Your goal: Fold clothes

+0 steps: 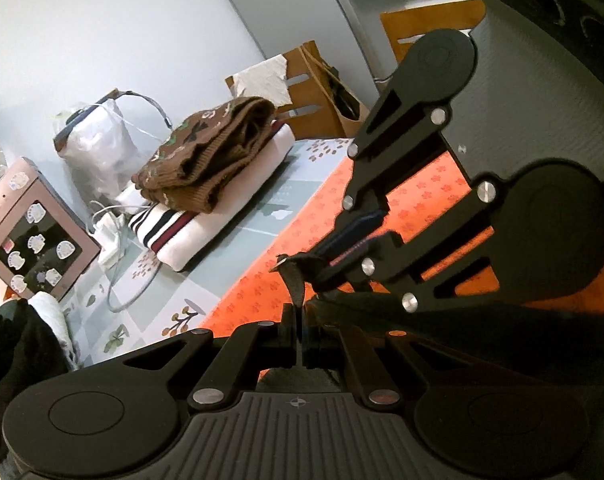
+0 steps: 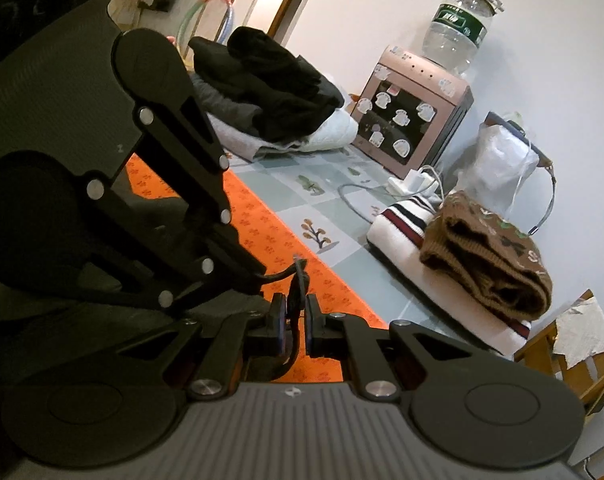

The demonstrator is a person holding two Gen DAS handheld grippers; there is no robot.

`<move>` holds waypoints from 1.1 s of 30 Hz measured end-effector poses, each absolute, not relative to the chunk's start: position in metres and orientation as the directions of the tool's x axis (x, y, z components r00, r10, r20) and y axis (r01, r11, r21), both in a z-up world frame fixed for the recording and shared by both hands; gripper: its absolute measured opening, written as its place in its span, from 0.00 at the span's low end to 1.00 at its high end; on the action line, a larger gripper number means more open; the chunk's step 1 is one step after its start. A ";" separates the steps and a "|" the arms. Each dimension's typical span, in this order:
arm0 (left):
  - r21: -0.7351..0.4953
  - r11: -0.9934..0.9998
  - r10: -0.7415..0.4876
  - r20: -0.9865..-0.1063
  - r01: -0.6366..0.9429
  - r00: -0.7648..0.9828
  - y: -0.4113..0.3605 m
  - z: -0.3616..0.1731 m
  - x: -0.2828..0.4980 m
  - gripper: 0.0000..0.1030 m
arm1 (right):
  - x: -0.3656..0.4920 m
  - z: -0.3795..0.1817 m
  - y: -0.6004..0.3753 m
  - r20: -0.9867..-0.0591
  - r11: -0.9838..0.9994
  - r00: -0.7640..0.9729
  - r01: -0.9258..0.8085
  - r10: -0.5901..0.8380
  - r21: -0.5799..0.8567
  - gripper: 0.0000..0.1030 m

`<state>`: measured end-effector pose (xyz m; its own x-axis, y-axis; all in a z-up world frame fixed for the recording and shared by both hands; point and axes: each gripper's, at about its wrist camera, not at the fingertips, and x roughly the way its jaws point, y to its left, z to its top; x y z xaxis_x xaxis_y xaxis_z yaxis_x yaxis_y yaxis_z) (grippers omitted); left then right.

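Note:
A dark grey garment [image 1: 533,92] hangs lifted over the orange flowered cloth [image 1: 294,216] on the table. In the left wrist view my left gripper [image 1: 300,340] is shut on its edge, and a dark corner [image 1: 294,280] sticks up out of the jaws. My right gripper [image 1: 321,260] comes in from the right and meets the same corner just above. In the right wrist view my right gripper [image 2: 296,316] has a thin fold of the dark garment [image 2: 297,284] between its blue pads, jaws nearly together. The left gripper [image 2: 260,276] reaches in from the left.
A folded brown knit sweater [image 1: 210,148] lies on a folded white striped garment [image 1: 222,220] on the patterned tablecloth [image 2: 325,184]. A pile of black clothes [image 2: 270,84], a pink water dispenser [image 2: 413,120], a plastic bag [image 1: 94,144] and a wooden chair [image 1: 313,92] stand around.

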<state>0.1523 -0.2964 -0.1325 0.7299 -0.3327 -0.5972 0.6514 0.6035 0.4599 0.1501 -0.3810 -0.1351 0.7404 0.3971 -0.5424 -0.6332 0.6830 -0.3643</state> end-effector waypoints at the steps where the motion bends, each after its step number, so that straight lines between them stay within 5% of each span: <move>1: 0.471 0.601 -0.328 -0.591 0.646 0.737 -0.297 -0.133 0.151 0.05 | 0.149 -0.136 -0.380 -0.545 0.681 0.737 -0.637 0.399 -0.362 0.13; 15: 0.384 0.668 -0.340 -0.605 0.638 0.720 -0.289 -0.133 0.150 0.09 | 0.145 -0.141 -0.374 -0.555 0.645 0.722 -0.662 0.413 -0.382 0.13; 26: 0.437 0.669 -0.338 -0.541 0.601 0.770 -0.288 -0.131 0.147 0.04 | 0.146 -0.142 -0.375 -0.550 0.629 0.734 -0.655 0.399 -0.419 0.13; 33: 0.442 0.640 -0.335 -0.575 0.628 0.746 -0.295 -0.128 0.151 0.03 | 0.144 -0.143 -0.376 -0.542 0.614 0.747 -0.646 0.385 -0.453 0.12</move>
